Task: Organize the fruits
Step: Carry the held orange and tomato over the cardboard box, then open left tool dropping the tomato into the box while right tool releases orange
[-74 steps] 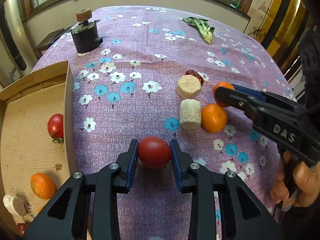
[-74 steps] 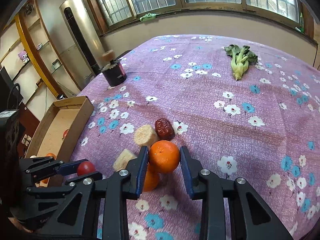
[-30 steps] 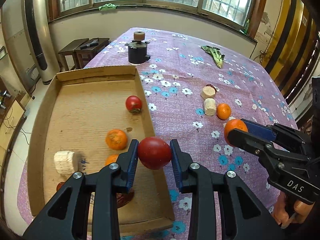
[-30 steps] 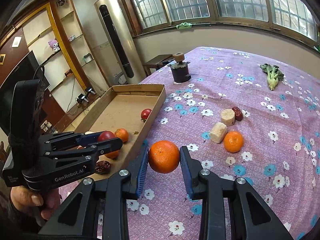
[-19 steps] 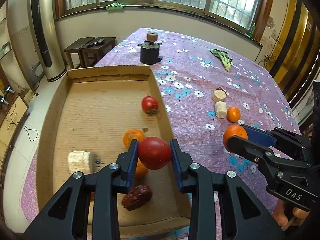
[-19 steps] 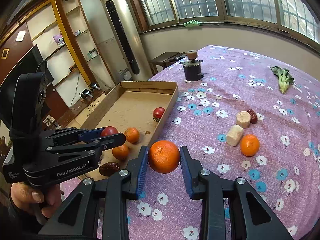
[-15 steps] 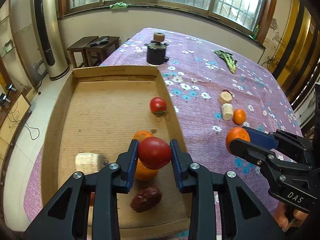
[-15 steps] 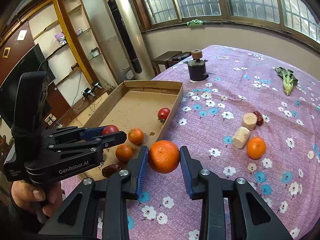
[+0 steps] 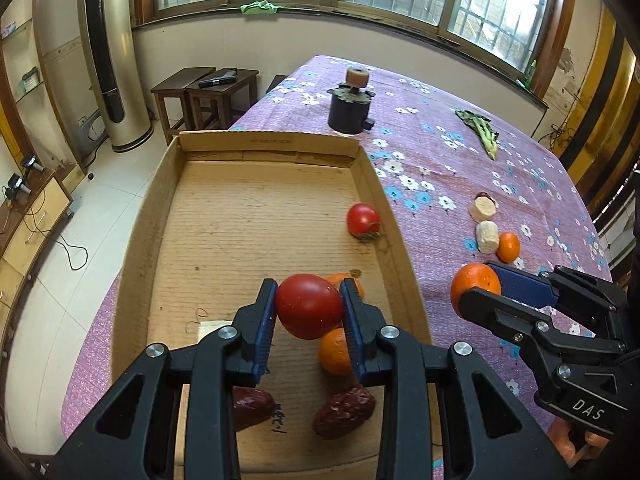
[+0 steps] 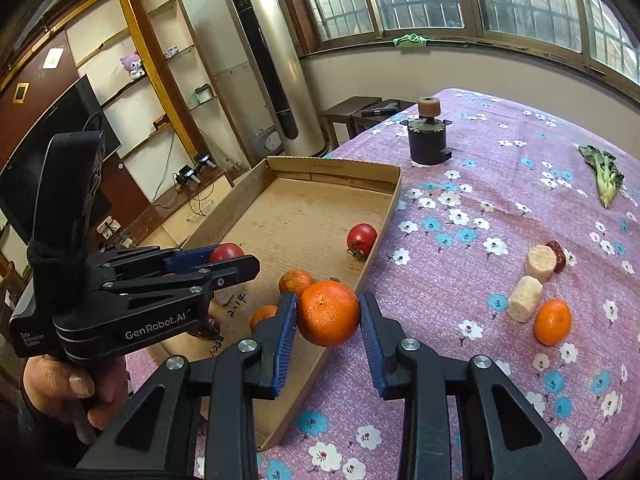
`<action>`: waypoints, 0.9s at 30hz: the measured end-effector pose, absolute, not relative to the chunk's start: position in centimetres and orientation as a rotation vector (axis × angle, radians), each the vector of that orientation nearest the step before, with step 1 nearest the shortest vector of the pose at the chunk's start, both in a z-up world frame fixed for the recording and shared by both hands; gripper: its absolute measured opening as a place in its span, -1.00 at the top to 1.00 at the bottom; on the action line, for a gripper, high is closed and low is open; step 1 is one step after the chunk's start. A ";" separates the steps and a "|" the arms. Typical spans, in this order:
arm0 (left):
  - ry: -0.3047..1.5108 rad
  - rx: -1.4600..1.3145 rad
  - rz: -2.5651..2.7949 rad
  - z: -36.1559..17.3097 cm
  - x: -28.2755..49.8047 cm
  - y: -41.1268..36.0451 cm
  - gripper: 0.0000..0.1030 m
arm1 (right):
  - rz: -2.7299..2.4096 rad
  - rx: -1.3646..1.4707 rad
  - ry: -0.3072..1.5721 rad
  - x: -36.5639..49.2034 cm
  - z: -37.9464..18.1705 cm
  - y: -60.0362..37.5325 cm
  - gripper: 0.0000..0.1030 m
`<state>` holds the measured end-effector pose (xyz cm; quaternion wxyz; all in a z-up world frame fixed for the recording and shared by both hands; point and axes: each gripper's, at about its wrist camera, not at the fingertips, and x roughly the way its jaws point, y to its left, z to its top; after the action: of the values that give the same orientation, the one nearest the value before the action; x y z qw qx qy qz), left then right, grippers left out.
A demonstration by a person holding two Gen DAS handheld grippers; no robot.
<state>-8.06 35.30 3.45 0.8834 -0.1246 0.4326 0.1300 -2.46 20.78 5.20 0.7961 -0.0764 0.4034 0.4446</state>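
**Tomato over the box, orange at its rim**

The cardboard box (image 9: 168, 216) is the landmark for everything here. The left gripper (image 9: 309, 316) is clamped on a red tomato (image 9: 309, 307), pads pressing both of its sides, and it hangs above the floor of the box, at the near end, inside the right wall. Directly below and just beyond it lie two oranges (image 9: 335, 351) and two dark red dates (image 9: 344, 412), so the ground beneath the tomato is crowded; the bare cardboard lies to the left and toward the far end of the box.

The right gripper (image 10: 328, 316) is clamped on an orange (image 10: 328, 314) and sits at the near right wall of the box. In its own view the fruit covers that wall's top edge, so whether it is over the floor or still outside cannot be told.

So the left hand is the better placed of the two: its fruit only has to go down, ideally a little leftward onto free cardboard. The right hand's orange probably needs to cross the wall leftward first. One tomato (image 9: 363, 220) already rests against the right wall farther in. Outside the box, well to its right on the cloth, another orange (image 10: 553, 322) waits.
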 end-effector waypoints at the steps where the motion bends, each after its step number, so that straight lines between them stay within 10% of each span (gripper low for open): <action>1: 0.901 -0.261 0.273 3.4 -8.0 35.5 0.43 | 0.958 -0.166 0.868 -2.5 5.2 21.1 0.37; 27: 0.984 -0.338 0.406 0.5 -4.1 43.1 0.43 | 0.996 -0.265 0.953 1.6 1.4 31.7 0.37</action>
<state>-4.11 43.05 0.54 0.8481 -0.1603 0.4667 0.1928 1.56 31.67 1.36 0.7638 -0.1220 0.4381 0.4579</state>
